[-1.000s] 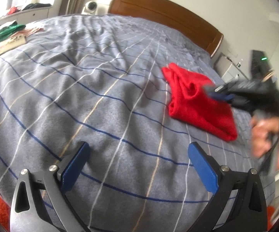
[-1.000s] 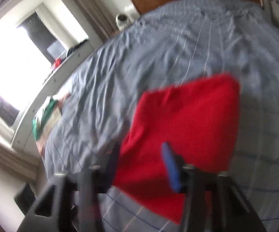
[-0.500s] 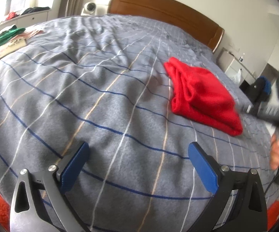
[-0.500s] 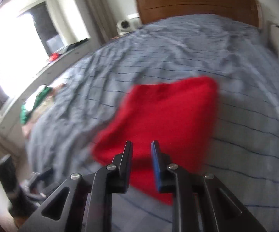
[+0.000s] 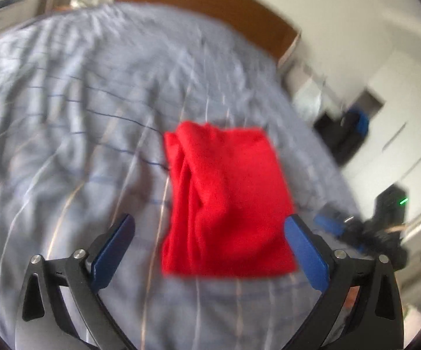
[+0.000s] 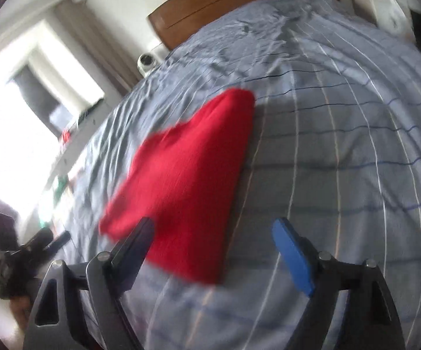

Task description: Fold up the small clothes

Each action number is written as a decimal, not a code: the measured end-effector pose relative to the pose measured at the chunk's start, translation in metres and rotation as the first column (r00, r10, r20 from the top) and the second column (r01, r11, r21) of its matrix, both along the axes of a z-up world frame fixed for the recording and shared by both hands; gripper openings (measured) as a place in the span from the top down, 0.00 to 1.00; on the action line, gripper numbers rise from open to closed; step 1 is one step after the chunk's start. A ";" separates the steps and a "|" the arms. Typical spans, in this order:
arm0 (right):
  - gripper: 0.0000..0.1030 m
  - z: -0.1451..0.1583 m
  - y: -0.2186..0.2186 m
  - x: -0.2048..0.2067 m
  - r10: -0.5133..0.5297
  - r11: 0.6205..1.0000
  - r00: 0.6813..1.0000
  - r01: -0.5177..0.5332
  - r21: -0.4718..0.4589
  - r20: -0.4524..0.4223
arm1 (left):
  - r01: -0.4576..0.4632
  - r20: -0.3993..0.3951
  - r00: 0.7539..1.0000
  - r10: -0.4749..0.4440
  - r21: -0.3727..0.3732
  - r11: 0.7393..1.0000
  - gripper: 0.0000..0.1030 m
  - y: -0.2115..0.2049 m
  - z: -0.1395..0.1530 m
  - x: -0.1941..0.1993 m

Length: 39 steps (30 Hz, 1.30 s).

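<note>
Ahead of your left gripper [image 5: 207, 250], its jaws wide apart and empty, the folded red knitted garment [image 5: 227, 201] lay on the grey striped bedspread [image 5: 64, 116]; your right gripper [image 6: 213, 250] was opening, gripping nothing, garment just beyond its left finger.

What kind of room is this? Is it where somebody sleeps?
Most likely a bedroom. A big bed with a grey striped cover fills the view, a wooden headboard stands at its far end, and a folded red garment lies on top near a bright window.
</note>
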State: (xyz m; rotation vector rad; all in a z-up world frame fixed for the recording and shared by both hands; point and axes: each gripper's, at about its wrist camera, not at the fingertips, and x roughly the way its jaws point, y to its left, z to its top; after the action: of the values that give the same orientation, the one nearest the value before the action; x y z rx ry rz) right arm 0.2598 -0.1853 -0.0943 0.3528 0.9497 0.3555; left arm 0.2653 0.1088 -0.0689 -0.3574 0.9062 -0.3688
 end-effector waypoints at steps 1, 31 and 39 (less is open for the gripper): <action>0.19 -0.001 -0.003 0.010 -0.011 0.999 1.000 0.011 0.047 -0.012 | 0.003 -0.026 1.000 -0.002 0.034 0.999 0.03 -0.004 -0.007 0.016; 0.21 0.047 0.012 0.073 -0.005 0.928 0.990 0.057 -0.368 0.141 | 0.015 0.069 0.997 -0.033 0.255 0.967 0.28 -0.071 0.002 0.004; 0.05 0.014 -0.018 -0.084 -0.015 0.870 0.991 0.080 -0.487 0.135 | -0.045 0.167 0.985 -0.033 0.442 0.896 0.01 -0.094 -0.001 -0.156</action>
State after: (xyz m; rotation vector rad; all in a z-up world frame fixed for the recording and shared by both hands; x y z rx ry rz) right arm 0.1755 -0.2034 -0.0807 -0.1149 0.8689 0.0790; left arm 0.1093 0.0143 -0.0695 0.0948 0.7930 -0.1723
